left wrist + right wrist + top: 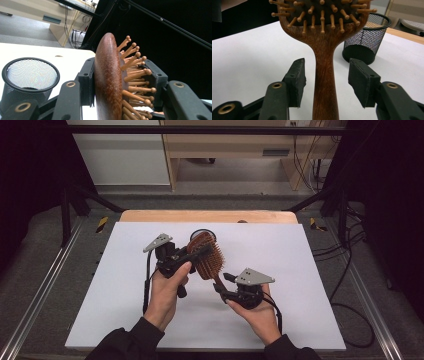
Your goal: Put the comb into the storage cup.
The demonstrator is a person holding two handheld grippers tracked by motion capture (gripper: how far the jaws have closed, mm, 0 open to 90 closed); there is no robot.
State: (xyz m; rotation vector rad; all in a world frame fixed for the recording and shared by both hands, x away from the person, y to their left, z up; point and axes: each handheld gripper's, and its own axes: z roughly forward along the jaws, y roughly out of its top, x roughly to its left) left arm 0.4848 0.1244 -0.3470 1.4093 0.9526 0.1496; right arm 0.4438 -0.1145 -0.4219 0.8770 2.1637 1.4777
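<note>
Just behind hairbrush [206, 256], mesh cup [366, 37], white table [300, 265]

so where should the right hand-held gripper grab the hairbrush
On the handle, pads closing from both flanks. It is a narrow straight stem already standing between the right hand-held gripper's open jaws, clear of the bristles. The left hand-held gripper clamps the hairbrush head, so the handle is the free part.
</note>
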